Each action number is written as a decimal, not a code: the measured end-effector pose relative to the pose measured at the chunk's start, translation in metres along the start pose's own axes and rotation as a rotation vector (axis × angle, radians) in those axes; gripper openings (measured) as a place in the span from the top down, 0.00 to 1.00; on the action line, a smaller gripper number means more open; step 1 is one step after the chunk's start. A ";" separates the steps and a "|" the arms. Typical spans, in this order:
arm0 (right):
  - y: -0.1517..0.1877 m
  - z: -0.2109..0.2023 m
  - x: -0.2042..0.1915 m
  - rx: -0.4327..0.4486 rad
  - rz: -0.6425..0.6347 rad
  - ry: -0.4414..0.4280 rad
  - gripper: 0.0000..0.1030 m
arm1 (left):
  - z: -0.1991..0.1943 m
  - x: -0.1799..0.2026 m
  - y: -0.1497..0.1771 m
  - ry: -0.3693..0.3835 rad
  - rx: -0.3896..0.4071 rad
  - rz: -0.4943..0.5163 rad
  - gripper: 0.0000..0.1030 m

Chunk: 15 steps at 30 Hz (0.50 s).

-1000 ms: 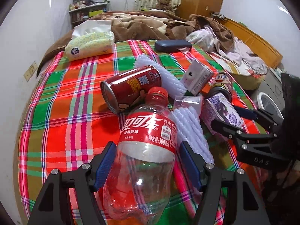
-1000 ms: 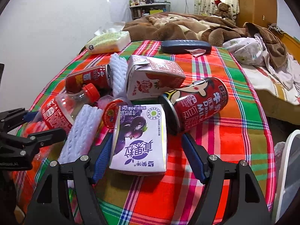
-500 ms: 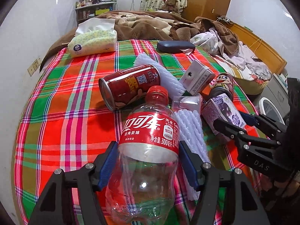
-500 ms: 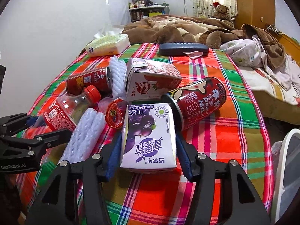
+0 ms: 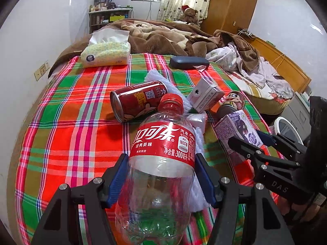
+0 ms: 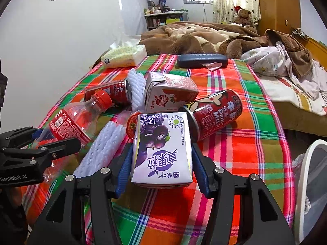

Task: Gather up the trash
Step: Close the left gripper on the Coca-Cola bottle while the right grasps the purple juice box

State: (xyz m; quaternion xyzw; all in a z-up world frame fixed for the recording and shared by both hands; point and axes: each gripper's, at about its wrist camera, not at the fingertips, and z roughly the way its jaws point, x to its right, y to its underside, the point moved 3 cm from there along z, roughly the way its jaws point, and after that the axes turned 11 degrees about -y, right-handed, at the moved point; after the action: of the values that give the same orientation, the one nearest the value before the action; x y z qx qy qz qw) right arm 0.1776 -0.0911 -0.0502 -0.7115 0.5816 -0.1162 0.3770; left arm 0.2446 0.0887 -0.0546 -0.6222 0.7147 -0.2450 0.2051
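My left gripper (image 5: 161, 163) is shut on a clear cola bottle (image 5: 163, 138) with a red label and cap, its blue pads pressing both sides of the body. My right gripper (image 6: 162, 153) is shut on a purple grape milk carton (image 6: 161, 143), also seen in the left wrist view (image 5: 235, 124). Both rest over a plaid bedsheet (image 5: 71, 143). Around them lie a red can (image 5: 139, 102), a pink carton (image 6: 169, 94), a red milk can (image 6: 216, 112), white foam netting (image 6: 102, 147) and a small red-lidded cup (image 6: 131, 122).
A tissue pack (image 5: 106, 53) and a dark glasses case (image 5: 189, 62) lie at the far end of the sheet. Beyond them are a brown blanket (image 5: 163, 34) and crumpled clothes (image 6: 286, 67). A white round bin rim (image 6: 308, 175) stands right of the bed.
The right jaws closed from wide apart onto the purple carton. The left jaws narrowed onto the cola bottle, which now sits a little higher and nearer the camera.
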 end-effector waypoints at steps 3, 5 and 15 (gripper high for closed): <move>-0.001 -0.008 0.002 0.016 0.004 -0.004 0.45 | -0.010 0.004 0.001 -0.003 0.018 -0.002 0.37; -0.002 -0.013 0.003 0.027 0.004 -0.001 0.45 | -0.016 0.006 0.002 0.000 0.027 -0.004 0.37; -0.004 -0.043 0.020 0.088 0.013 0.024 0.45 | -0.047 0.039 0.000 0.012 0.078 0.017 0.37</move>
State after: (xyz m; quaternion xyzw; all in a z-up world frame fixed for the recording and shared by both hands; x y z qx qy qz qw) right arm 0.1606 -0.1264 -0.0237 -0.6890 0.5847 -0.1477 0.4019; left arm 0.2110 0.0548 -0.0173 -0.6062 0.7112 -0.2746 0.2267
